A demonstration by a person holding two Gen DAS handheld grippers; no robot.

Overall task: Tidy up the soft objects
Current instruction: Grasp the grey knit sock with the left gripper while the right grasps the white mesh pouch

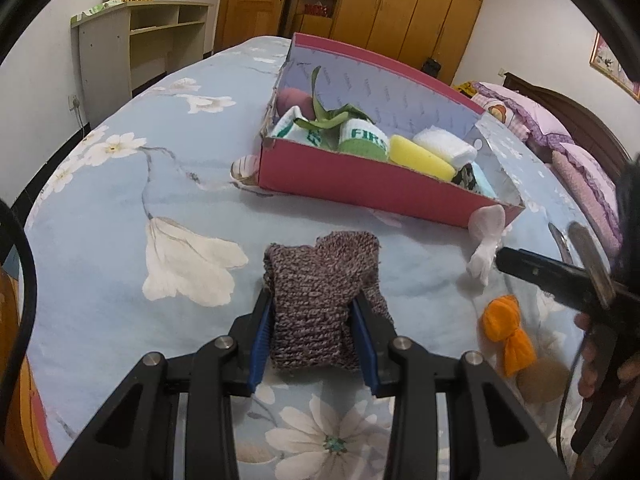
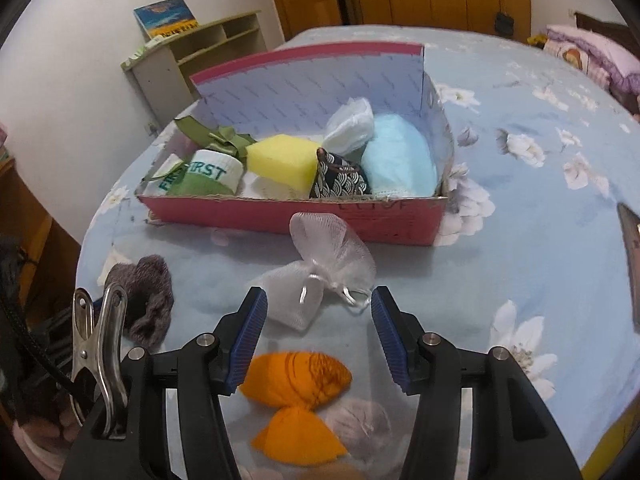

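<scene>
Pinching a grey knitted cloth (image 1: pixel 316 304) between its blue pads, the left gripper (image 1: pixel 314 334) holds it. Spread jaws of the right gripper (image 2: pixel 318 338) stand empty, a white mesh pouch (image 2: pixel 320 268) just ahead, an orange pouch (image 2: pixel 296 400) beneath them.

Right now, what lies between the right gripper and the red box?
In the right wrist view, a white mesh pouch lies on the bedsheet between the right gripper and the red box.
</scene>
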